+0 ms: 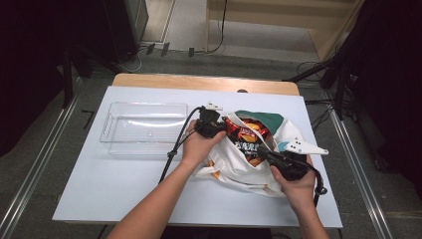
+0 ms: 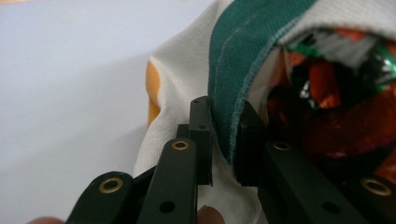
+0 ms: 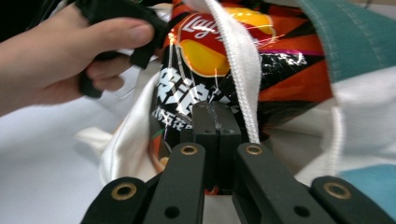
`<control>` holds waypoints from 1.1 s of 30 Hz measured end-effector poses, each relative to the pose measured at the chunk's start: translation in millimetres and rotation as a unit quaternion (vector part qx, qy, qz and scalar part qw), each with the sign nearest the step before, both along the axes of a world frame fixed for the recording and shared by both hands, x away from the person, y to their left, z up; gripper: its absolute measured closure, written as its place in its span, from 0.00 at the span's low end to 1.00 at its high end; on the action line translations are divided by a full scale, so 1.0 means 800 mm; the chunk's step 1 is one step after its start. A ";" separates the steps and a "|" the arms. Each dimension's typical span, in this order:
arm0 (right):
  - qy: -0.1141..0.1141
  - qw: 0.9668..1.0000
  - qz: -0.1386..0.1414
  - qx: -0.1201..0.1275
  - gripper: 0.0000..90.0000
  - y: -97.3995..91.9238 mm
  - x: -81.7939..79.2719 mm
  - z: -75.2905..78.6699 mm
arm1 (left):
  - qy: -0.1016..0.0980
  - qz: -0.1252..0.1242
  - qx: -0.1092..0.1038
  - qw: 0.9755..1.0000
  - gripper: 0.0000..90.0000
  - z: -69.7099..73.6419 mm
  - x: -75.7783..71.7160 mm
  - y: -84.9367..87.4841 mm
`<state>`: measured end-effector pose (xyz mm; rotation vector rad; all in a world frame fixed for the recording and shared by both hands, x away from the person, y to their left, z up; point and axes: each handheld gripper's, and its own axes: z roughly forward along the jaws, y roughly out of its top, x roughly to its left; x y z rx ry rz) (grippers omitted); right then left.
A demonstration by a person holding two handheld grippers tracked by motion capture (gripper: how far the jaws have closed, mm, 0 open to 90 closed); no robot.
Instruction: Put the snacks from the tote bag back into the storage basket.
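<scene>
High view showed a white cloth bag [image 1: 239,172] lying near the front right of the table [image 1: 124,184], its mouth open toward the far edge, with a bag of crisps [image 1: 247,139] half inside it and a clear plastic tray [image 1: 144,128] standing well apart toward the left edge. The crisp bag's long axis ran from the near edge toward the far edge, its top poking out of the mouth and pointing away from the person. It lay between the two grippers, just right of the left gripper [image 1: 209,124] and just left of and beyond the right gripper [image 1: 278,158], which looked the nearer of the two. In the left gripper view the jaws stood either side of the bag's green hem [image 2: 233,70], clenched on it or very nearly so. In the right gripper view the right gripper [image 3: 215,109] was clamped flat on what looked like the clear edge of the crisp packet [image 3: 210,51], beside the white strap [image 3: 238,60]. Judging from this, lifting the crisps out would mean pulling toward the far edge, along that axis.
</scene>
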<state>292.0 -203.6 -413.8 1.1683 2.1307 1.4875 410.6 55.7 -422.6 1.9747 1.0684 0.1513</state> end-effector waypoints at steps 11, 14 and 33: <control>-0.087 0.991 -0.103 -0.005 0.59 -0.029 -0.029 0.024 | -0.039 -0.009 -0.075 0.996 0.66 0.037 -0.034 0.037; -0.095 0.986 -0.137 -0.014 0.49 -0.044 -0.034 0.027 | -0.056 -0.001 -0.087 0.995 0.61 0.047 -0.042 0.046; -0.048 0.992 -0.107 -0.040 0.99 -0.008 -0.023 0.012 | -0.058 -0.008 -0.065 0.996 0.28 0.039 -0.059 0.004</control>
